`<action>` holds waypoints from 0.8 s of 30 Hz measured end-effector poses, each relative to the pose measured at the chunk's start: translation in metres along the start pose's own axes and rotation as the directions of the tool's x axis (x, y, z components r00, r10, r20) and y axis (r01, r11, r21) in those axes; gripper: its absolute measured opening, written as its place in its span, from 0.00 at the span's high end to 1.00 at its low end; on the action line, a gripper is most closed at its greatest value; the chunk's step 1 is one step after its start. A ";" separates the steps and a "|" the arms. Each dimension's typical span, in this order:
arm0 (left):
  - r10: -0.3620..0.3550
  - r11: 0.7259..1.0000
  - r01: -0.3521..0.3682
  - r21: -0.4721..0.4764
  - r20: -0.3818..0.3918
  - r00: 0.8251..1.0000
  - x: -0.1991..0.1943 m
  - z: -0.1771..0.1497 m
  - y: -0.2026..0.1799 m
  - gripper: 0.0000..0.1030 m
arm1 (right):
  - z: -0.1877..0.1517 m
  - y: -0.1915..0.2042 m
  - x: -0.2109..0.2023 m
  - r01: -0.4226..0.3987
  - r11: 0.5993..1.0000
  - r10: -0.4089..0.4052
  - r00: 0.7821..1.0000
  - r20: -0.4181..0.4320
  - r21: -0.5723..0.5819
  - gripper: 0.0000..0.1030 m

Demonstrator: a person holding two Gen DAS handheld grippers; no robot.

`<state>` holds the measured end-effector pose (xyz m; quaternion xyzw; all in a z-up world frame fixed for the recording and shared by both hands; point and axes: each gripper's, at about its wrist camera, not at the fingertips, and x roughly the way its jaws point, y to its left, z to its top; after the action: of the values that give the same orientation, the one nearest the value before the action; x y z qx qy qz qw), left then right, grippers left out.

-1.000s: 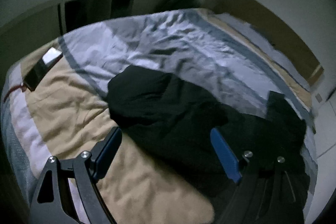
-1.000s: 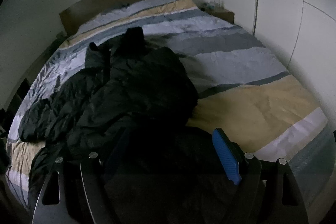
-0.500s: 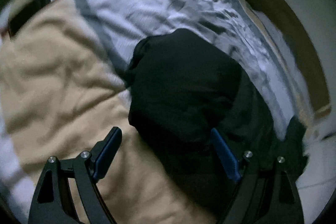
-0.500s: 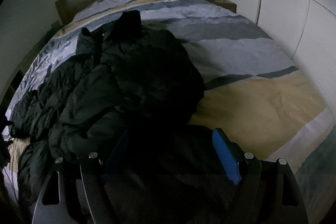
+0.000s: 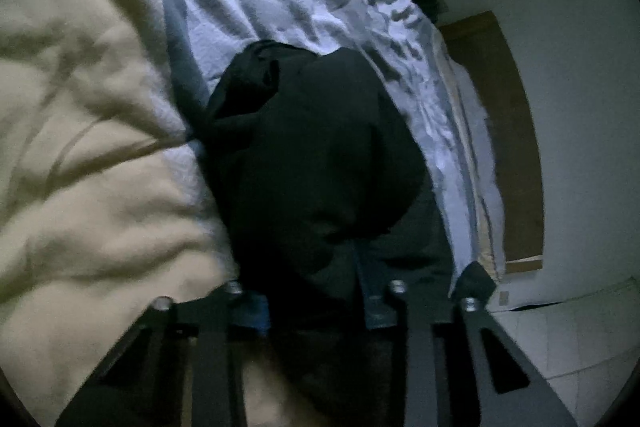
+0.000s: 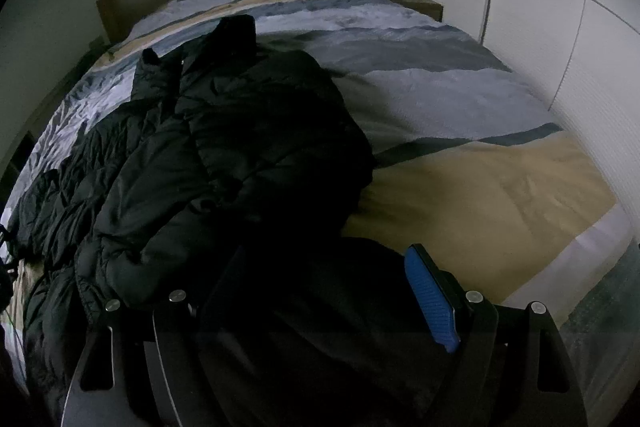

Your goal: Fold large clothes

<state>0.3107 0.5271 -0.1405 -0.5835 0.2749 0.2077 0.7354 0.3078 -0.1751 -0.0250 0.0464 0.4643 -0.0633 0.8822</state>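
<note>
One bed (image 6: 460,99) is seen, and across it one black padded jacket (image 6: 224,147) is spread, presumably so it can be folded flat. Two claws are counted: the left gripper (image 5: 316,307) is closing on a jacket edge, while the right gripper (image 6: 328,303) is held wide, dark fabric between its jaws, grip undeterminable.

Black puffer jacket (image 6: 224,155) — crumpled, sprawled across striped bed

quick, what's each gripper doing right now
left gripper: jaws closing on the black jacket between them
right gripper: open wide, jacket fabric between the fingers, not pinched
</note>
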 end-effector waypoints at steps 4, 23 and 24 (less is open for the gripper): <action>-0.020 0.999 0.020 0.039 0.015 1.000 -0.010 -0.004 -0.010 0.86 | 0.001 -0.003 -0.005 0.005 1.000 -0.005 1.000 0.011 -0.007 0.22; -0.097 0.947 0.078 0.310 0.048 0.994 -0.102 -0.053 -0.108 0.91 | -0.003 -0.027 -0.076 -0.038 0.998 0.032 0.992 0.120 0.048 0.21; -0.105 0.939 0.084 0.333 0.045 0.993 -0.107 -0.060 -0.117 0.91 | -0.003 -0.029 -0.080 -0.043 0.998 0.036 0.991 0.127 0.052 0.21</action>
<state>0.2926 0.4434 0.0059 -0.4578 0.2543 0.1412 0.8401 0.2558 -0.1982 0.0383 0.0755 0.4049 -0.0614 0.9092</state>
